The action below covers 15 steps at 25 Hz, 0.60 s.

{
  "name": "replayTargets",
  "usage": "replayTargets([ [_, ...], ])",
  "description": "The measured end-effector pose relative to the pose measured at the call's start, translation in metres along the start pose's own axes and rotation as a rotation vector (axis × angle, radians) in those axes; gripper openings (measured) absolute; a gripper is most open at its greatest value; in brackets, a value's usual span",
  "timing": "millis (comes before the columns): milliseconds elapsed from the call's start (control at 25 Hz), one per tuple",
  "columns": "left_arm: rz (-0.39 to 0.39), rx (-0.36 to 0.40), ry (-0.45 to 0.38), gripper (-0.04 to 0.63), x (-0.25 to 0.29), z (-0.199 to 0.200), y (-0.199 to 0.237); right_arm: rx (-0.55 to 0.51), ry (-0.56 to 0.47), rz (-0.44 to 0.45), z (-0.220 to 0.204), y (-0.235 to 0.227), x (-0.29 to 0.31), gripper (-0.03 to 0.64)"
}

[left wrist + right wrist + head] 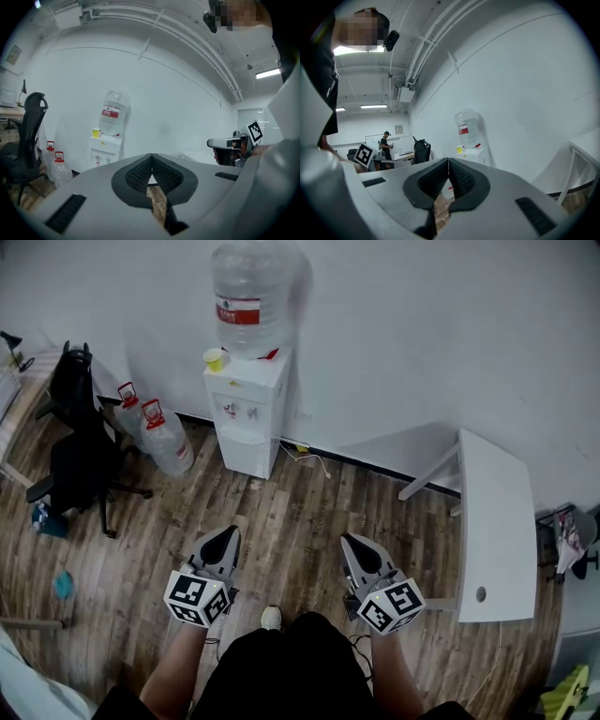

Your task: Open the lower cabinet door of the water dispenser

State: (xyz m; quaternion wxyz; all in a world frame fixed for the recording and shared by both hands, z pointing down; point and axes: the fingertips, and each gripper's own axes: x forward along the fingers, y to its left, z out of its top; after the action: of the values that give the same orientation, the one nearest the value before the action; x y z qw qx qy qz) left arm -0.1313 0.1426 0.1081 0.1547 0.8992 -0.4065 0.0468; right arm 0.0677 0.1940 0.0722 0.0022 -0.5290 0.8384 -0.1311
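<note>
The lower cabinet door [246, 454] lies well off at twelve o'clock from the left gripper [223, 542] — the right gripper [354, 549] is farther; both are clenched and empty.

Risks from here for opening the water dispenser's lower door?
1. The left gripper and right gripper are both shut and empty; they may slip off the lower cabinet door unless one opens.
2. A hard pull may rock the white water dispenser; the small yellow cup by the big clear bottle on top could topple.
3. Two clear spare jugs with red handles crowd its left side.
</note>
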Motion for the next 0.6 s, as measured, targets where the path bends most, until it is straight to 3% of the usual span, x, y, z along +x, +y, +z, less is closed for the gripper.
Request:
replayTargets([
  [600,0.072,-0.027,0.000,0.014,0.031,0.001,0.023,-0.002,0.023,0.072,0.007,-0.029,0.052,0.021],
])
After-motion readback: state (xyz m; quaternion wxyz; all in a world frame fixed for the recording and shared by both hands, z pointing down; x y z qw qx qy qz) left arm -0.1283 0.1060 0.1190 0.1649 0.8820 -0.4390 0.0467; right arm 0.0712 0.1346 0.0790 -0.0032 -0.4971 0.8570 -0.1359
